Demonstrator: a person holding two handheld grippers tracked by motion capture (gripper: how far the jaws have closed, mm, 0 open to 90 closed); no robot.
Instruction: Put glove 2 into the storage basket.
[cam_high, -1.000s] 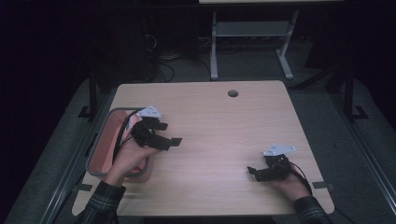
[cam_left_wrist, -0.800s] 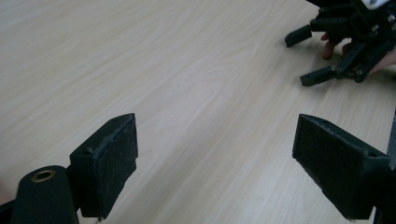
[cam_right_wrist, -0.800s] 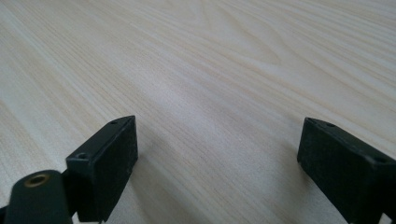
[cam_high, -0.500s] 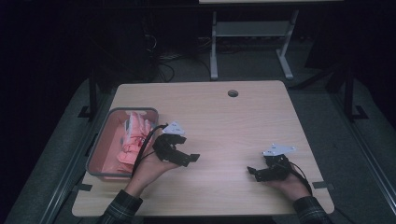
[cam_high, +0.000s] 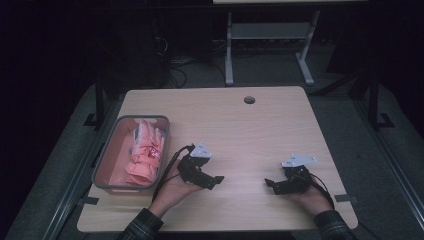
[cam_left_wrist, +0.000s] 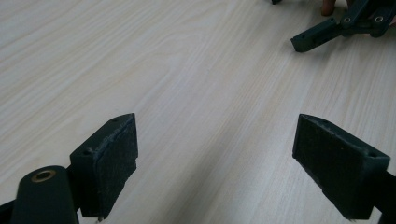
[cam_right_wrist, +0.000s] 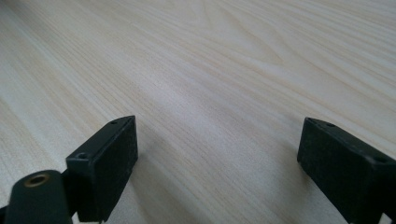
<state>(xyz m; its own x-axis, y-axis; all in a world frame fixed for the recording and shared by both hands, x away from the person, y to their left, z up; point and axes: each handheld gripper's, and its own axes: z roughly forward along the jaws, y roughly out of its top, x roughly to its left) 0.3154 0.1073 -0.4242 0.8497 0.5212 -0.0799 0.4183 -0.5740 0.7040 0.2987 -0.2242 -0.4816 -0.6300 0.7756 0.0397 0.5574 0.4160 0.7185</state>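
Observation:
A grey bin (cam_high: 106, 159) sits at the table's left edge with crumpled pink cloth (cam_high: 145, 152) inside it. My left gripper (cam_high: 216, 181) rests low over the wood just right of the bin, open, jaws pointing right with nothing between them (cam_left_wrist: 215, 158). My right gripper (cam_high: 270, 184) lies near the front right of the table, open and empty (cam_right_wrist: 217, 163), jaws pointing left. In the left gripper view the right gripper's jaw tip (cam_left_wrist: 310, 38) shows at the top right.
The light wooden table (cam_high: 240, 130) has a round cable hole (cam_high: 249, 100) near its far edge. Behind the table stands a metal frame (cam_high: 265, 45) on the dark floor. Bare wood lies between the two grippers.
My left gripper has come away from the bin, moving right and toward the front edge, and now lies low on the table. The pink cloth in the bin is uncovered. The right gripper has stayed put.

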